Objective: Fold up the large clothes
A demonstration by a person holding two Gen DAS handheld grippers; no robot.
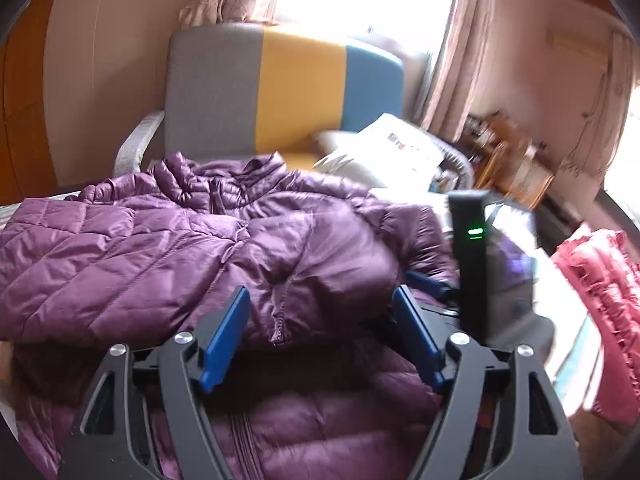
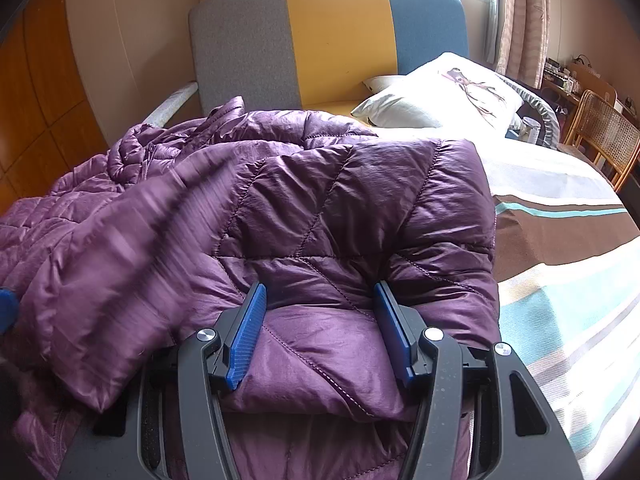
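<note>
On striped bed (image 2: 560, 208), purple puffer jacket (image 2: 320, 208) lies half-folded before headboard (image 2: 340, 40). Right gripper (image 2: 320, 300) jaws spread wide, straddling jacket fold. Left gripper (image 1: 320, 308) jaws likewise released; contact with the fabric unclear, view blurred.

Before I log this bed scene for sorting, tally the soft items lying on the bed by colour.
Purple: 1, the quilted jacket
White: 1, the pillow with a printed motif
Pink-red: 1, a ruffled fabric piece at the right edge, blurred
Total: 3
</note>
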